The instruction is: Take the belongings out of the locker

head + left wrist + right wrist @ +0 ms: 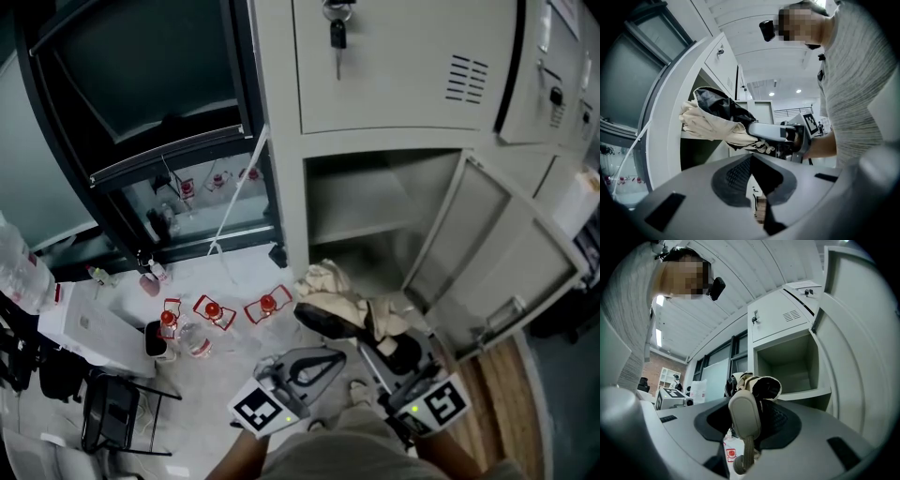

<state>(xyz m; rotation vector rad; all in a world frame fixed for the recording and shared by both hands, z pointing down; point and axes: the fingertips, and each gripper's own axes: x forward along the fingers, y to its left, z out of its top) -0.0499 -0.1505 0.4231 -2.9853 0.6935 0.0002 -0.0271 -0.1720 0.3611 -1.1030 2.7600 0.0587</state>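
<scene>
A folded beige and black umbrella [345, 312] hangs in front of the open locker compartment [375, 216], just outside its mouth. My right gripper [382, 349] is shut on the umbrella's beige handle [745, 418], whose strap dangles below. In the left gripper view the umbrella [717, 119] juts out to the left from the right gripper [787, 133]. My left gripper [330, 359] is beside it on the left, lower down, with its jaws together and nothing in them. No other belongings show inside the compartment.
The compartment's door [487, 253] swings wide to the right. A key [337, 36] hangs in the locker door above. On the floor at left lie small bottles and red-framed items [214, 311], a white box [84, 323] and a black chair [112, 408].
</scene>
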